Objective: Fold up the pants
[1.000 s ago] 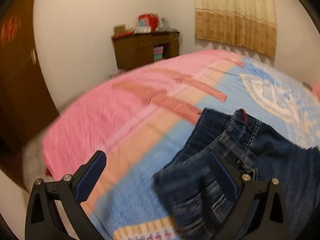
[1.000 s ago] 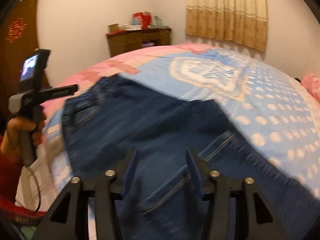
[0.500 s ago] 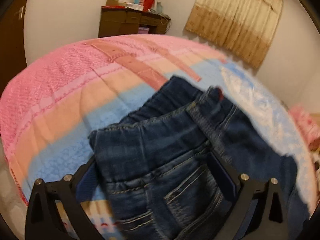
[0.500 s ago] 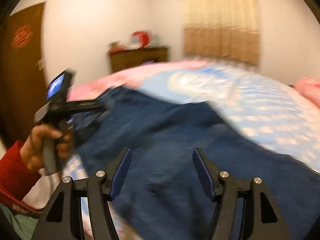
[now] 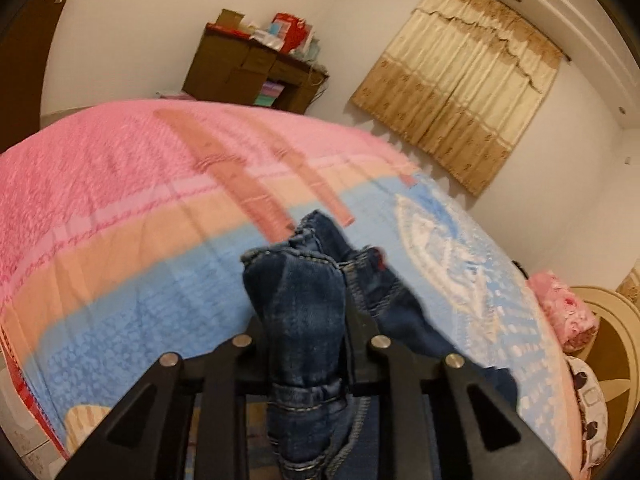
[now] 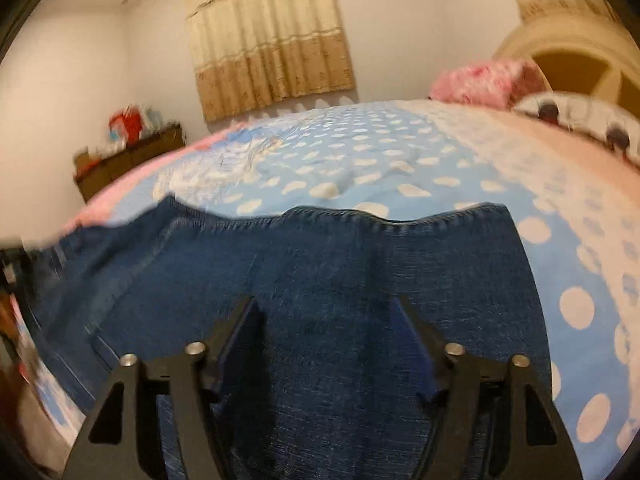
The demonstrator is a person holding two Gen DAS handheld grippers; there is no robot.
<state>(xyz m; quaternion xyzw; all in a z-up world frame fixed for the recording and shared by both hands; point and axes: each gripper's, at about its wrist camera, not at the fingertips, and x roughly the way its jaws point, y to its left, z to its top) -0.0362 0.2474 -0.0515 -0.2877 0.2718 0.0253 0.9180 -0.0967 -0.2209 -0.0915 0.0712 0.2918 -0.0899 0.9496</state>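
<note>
Dark blue denim pants (image 5: 304, 304) lie on a bed with a pink, peach and blue cover (image 5: 120, 200). My left gripper (image 5: 308, 324) is closing, and its pads pinch a bunched-up fold of the waistband end, which rises between the fingers and hides their tips. In the right wrist view the flat leg part of the pants (image 6: 360, 264) spreads across the dotted blue cover (image 6: 400, 160), its hem edge at the far side. My right gripper (image 6: 326, 308) hovers over this denim with its jaws opening and wide apart. Nothing is pinched between them.
A brown cabinet (image 5: 256, 72) with red and blue items on top stands against the far wall. A beige curtain (image 5: 460, 92) hangs behind the bed. A pink pillow (image 5: 564, 316) and a patterned pillow lie by the cream headboard (image 5: 616, 344).
My left gripper went from wide open to closed on the gathered waistband. My right gripper swung right along the pants toward the hem and widened; the hand with the other gripper left its view.
</note>
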